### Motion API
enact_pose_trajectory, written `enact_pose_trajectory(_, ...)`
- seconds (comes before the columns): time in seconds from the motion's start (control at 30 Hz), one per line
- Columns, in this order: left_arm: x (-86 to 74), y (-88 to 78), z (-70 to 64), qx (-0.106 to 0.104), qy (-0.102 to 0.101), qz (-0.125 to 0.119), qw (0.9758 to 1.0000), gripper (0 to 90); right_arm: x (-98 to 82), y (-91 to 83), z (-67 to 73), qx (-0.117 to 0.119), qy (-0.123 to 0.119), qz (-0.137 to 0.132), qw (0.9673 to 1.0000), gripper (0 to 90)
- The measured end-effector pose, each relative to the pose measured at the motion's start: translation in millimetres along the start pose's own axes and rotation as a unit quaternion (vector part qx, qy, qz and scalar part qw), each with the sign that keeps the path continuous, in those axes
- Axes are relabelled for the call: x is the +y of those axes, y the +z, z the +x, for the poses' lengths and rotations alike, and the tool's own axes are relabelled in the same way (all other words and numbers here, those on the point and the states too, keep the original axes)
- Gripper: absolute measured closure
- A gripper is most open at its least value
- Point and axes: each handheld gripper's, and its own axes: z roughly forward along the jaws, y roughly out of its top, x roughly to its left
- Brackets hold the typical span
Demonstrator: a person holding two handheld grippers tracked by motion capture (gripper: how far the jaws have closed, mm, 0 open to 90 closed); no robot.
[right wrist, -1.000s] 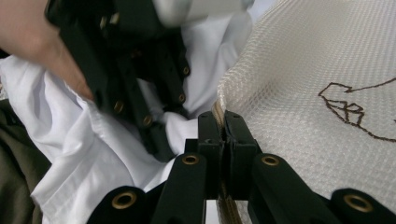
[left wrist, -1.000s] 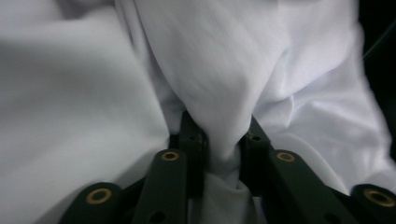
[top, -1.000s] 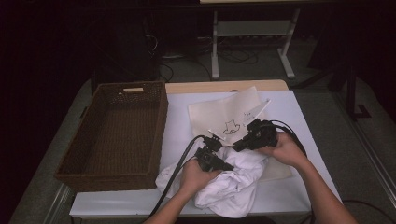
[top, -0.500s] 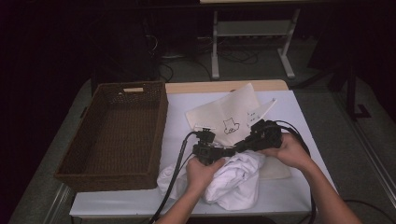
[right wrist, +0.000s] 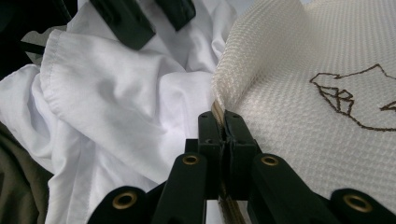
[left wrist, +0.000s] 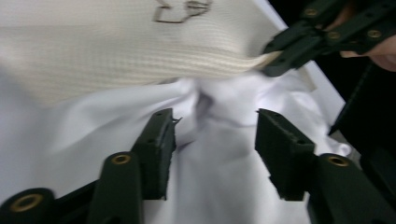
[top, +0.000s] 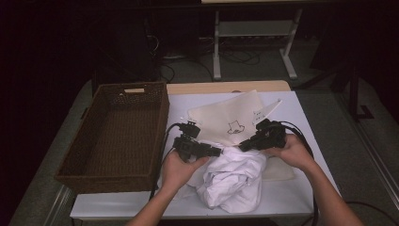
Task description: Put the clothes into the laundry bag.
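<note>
A crumpled white cloth lies at the table's front, partly over a cream waffle-weave cloth with an embroidered animal. My right gripper is shut on the cream cloth's folded edge, its jaws pressed together on the hem. My left gripper hovers just above the white cloth. Its jaws have just been opening and stand apart, pinching nothing. The right gripper shows beyond them, and the cream cloth drapes above.
A large dark wicker basket with nothing in it stands on the left of the white table. Cables trail from both grippers toward the front edge. An olive fabric lies under the white cloth.
My left gripper has risen off the white cloth and shifted slightly away from the front edge, its jaws now apart. The right gripper has held still, clamped on the cream cloth.
</note>
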Motion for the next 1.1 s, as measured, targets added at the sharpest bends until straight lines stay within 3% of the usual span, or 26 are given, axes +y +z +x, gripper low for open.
enact_pose_trajectory(0.1, -2.8, -2.0, 6.3, 0.028, -0.005, 0.009, 0.9996, 41.5, 2.1, -0.6, 0.6, -0.005, -0.005, 0.002, 1.0000, 86.6)
enact_pose_trajectory(0.2, -7.8, -0.7, 10.1, 0.080, 0.016, 0.010, 0.9966, 44.8, 2.7, -1.2, 0.5, -0.005, -0.004, 0.004, 1.0000, 86.6)
enact_pose_trajectory(0.27, -10.6, 6.1, 17.4, 0.086, -0.003, 0.016, 0.9961, 45.2, 3.7, -0.9, 0.5, -0.005, -0.005, 0.005, 1.0000, 86.6)
enact_pose_trajectory(0.33, -13.5, 19.3, 22.7, 0.069, -0.021, 0.039, 0.9967, 46.7, 5.7, -0.4, 0.9, -0.006, -0.007, 0.005, 0.9999, 86.6)
enact_pose_trajectory(0.37, -15.7, 25.7, 24.0, 0.060, -0.023, 0.049, 0.9968, 52.1, 6.8, -0.2, 1.4, -0.006, -0.008, 0.005, 0.9999, 86.5)
enact_pose_trajectory(0.43, -19.9, 33.8, 26.6, 0.016, -0.037, 0.060, 0.9974, 72.7, 7.3, 0.9, 2.2, -0.004, -0.009, 0.008, 0.9999, 86.5)
enact_pose_trajectory(0.5, -22.8, 36.7, 25.3, -0.019, -0.046, 0.052, 0.9974, 83.6, 7.2, 1.0, 2.6, -0.004, -0.010, 0.009, 0.9999, 86.5)
enact_pose_trajectory(0.57, -23.5, 36.5, 21.0, -0.056, -0.057, 0.049, 0.9956, 85.3, 7.3, 0.0, 2.1, -0.002, -0.010, 0.005, 0.9999, 86.5)
enact_pose_trajectory(0.67, -22.0, 40.6, 6.7, -0.098, -0.056, 0.048, 0.9924, 85.7, 10.1, 0.0, 3.5, 0.010, -0.006, -0.007, 0.9999, 86.6)
enact_pose_trajectory(0.77, -15.3, 48.8, -11.2, -0.109, -0.036, 0.045, 0.9924, 85.8, 18.6, 1.0, 10.3, 0.017, -0.019, -0.009, 0.9996, 86.5)
enact_pose_trajectory(0.83, -9.9, 53.8, -14.6, -0.100, -0.035, 0.032, 0.9938, 85.8, 23.9, 1.3, 14.9, 0.014, -0.029, -0.001, 0.9995, 86.5)
enact_pose_trajectory(0.97, -8.0, 68.1, -5.2, -0.081, -0.055, 0.004, 0.9952, 85.7, 24.1, -4.3, 15.9, 0.017, -0.025, -0.007, 0.9995, 86.5)
enact_pose_trajectory(1.1, -10.2, 78.3, 2.5, -0.081, -0.072, 0.008, 0.9941, 84.4, 17.5, -4.2, 12.2, 0.014, -0.017, 0.003, 0.9997, 86.5)
